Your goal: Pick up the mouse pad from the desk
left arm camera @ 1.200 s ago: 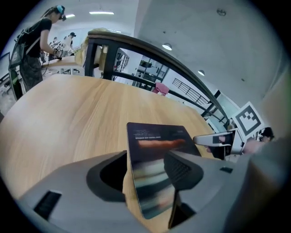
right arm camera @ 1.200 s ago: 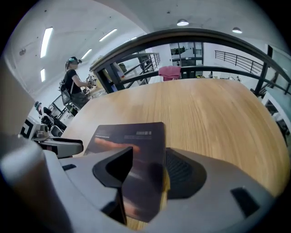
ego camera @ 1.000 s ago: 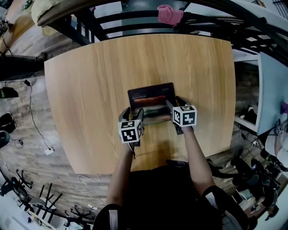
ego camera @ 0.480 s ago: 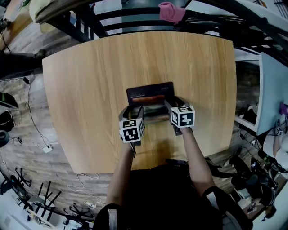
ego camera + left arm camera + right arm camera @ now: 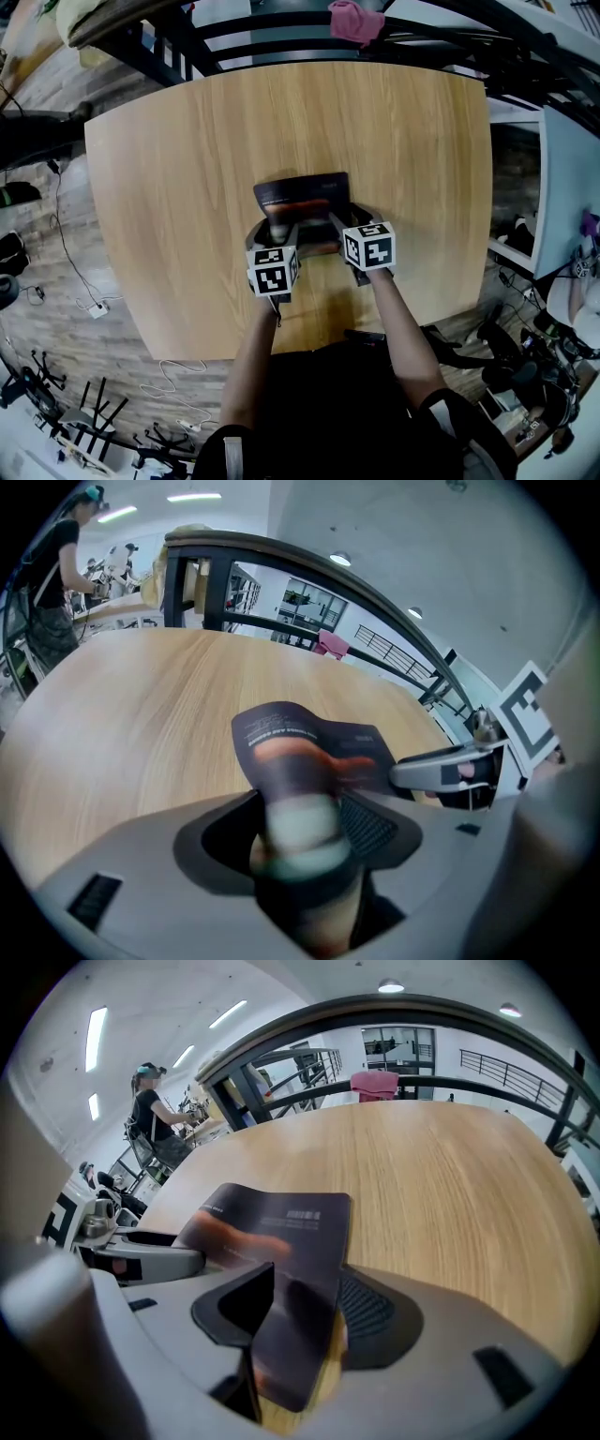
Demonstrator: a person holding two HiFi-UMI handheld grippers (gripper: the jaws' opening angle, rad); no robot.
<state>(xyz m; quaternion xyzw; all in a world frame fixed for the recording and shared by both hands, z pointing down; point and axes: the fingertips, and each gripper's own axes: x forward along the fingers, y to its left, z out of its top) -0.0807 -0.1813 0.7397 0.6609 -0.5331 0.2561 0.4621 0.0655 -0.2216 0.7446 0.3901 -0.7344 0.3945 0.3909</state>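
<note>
A dark mouse pad [image 5: 302, 191] with an orange print lies on the round wooden desk [image 5: 178, 141], its near edge lifted. My left gripper [image 5: 277, 231] stands at the pad's near left corner. Its jaws are opening, and the curled pad [image 5: 309, 747] lies loosely between them. My right gripper [image 5: 338, 230] is at the near right corner. In the right gripper view it [image 5: 298, 1309] is shut on the pad [image 5: 277, 1227], which bends up on edge between its jaws. Each gripper view shows the other gripper's finger beside the pad.
A black railing with a pink cloth [image 5: 353, 21] over it runs past the desk's far edge. Cables and chair bases lie on the floor to the left and right. A person [image 5: 54, 583] stands far off at another table.
The right gripper has shifted left in the head view, carrying the pad's near edge with it, and the whole pad sits a little further left. The left gripper stayed put.
</note>
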